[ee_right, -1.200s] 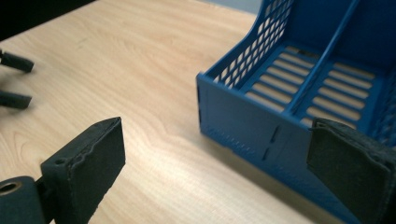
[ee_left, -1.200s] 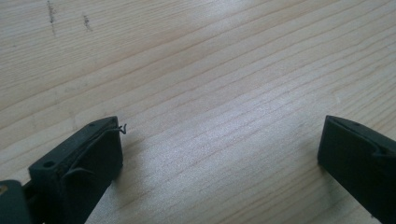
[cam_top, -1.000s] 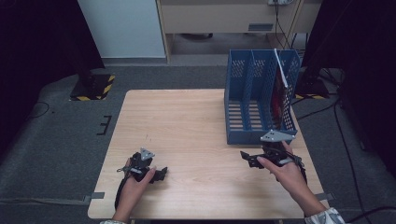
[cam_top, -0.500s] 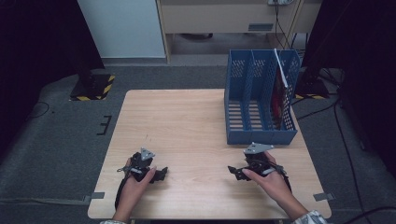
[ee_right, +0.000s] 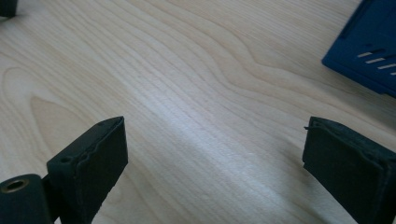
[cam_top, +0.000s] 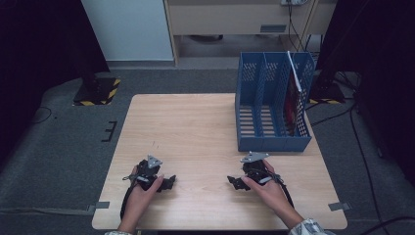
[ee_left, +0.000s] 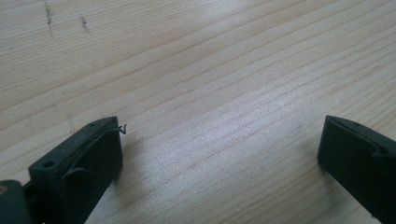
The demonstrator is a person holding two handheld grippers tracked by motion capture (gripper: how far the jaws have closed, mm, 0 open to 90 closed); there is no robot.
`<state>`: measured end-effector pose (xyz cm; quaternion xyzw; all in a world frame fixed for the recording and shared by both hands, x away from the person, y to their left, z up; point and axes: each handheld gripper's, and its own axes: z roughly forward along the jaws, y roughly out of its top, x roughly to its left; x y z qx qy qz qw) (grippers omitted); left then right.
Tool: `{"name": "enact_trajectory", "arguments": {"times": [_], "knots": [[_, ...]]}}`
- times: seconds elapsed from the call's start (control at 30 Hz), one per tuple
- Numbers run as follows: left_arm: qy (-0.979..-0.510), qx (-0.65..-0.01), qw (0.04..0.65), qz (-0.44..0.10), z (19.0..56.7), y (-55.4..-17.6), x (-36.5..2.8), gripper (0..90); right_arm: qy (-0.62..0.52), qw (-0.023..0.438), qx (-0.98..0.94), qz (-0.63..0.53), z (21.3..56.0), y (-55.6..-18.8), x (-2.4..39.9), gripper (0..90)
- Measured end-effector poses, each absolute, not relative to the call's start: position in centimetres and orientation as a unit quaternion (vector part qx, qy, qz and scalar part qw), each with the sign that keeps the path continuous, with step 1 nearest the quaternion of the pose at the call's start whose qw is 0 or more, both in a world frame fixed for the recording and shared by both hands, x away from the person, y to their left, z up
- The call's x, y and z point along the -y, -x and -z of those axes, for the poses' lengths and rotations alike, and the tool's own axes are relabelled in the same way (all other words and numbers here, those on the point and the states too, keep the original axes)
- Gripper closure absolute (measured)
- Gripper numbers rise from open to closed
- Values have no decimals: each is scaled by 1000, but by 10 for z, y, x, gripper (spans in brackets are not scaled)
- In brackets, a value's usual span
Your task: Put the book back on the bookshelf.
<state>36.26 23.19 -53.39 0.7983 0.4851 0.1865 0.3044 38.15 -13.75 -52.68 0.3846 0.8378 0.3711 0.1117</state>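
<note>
A light wooden table (cam_top: 195,132) with visible grain stands on a grey carpeted floor (cam_top: 63,147). A blue three-slot file rack (cam_top: 271,105) sits at its far right corner, with a red-covered item upright in the rightmost slot. Two hand-held grippers rest on the near part, the left gripper (cam_top: 164,182) and right gripper (cam_top: 237,182) well apart.

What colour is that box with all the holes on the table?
The file rack is blue, with slotted and perforated walls. It shows best in the high view.
</note>
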Motion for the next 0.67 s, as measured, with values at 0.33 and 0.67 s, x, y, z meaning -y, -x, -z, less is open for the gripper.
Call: {"name": "enact_trajectory", "arguments": {"times": [0.33, 0.67], "knots": [[-799, -484, 305, -186, 534, -363, -231, 0, -420, 160, -824, -346, 537, -387, 142, 64], [-799, -483, 306, -185, 534, -362, -231, 0, -428, 171, -819, -343, 539, -386, 141, 32]]}}
